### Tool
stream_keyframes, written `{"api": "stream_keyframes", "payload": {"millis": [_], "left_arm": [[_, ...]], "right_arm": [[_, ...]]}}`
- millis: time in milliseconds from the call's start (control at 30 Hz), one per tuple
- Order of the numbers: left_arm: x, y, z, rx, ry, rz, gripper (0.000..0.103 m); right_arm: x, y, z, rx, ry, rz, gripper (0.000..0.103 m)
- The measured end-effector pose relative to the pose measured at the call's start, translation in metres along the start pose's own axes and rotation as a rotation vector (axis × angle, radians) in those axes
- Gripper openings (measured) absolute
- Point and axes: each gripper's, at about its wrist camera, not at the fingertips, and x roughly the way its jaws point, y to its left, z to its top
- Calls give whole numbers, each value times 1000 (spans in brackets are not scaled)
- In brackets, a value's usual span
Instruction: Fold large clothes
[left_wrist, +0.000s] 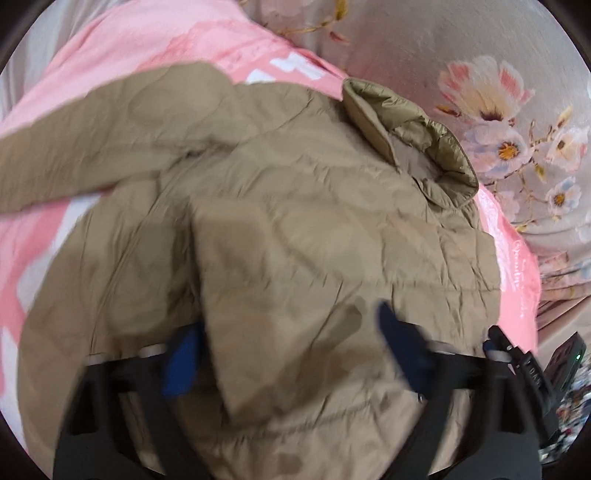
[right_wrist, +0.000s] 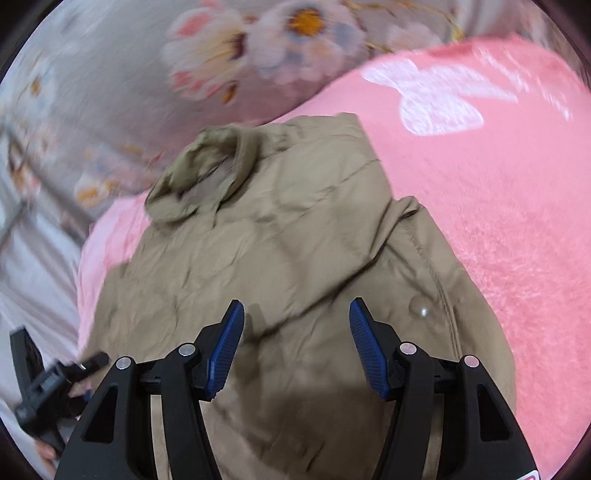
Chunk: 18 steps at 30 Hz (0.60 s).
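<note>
A tan quilted jacket (left_wrist: 280, 229) lies on a pink blanket (left_wrist: 155, 40), collar (left_wrist: 417, 140) at the far right, one sleeve stretched out to the left. My left gripper (left_wrist: 291, 332) is open just above the jacket's near part, with a folded flap of fabric lying between its blue pads (left_wrist: 181, 365). In the right wrist view the same jacket (right_wrist: 280, 258) fills the middle, collar (right_wrist: 199, 177) far left. My right gripper (right_wrist: 297, 314) is open and empty above the jacket, near a snap button (right_wrist: 421, 310).
The pink blanket (right_wrist: 498, 221) with white shapes lies over a grey floral bedsheet (left_wrist: 480, 92), also seen in the right wrist view (right_wrist: 110, 92). The other gripper's body shows at the right edge (left_wrist: 532, 365) and at the lower left (right_wrist: 40, 391).
</note>
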Motion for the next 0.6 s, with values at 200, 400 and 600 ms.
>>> {"api": "stream_keyframes", "payload": {"millis": [200, 400, 600], "left_arm": [[-4, -26, 37, 137, -120, 74, 7], [-19, -52, 47, 294, -310, 213, 7], [34, -46, 40, 338, -237, 311, 7]], "right_arm": [[-6, 15, 27, -24, -112, 31, 5], [-6, 48, 21, -202, -191, -70, 4], [36, 20, 16, -106, -40, -95, 4]]}}
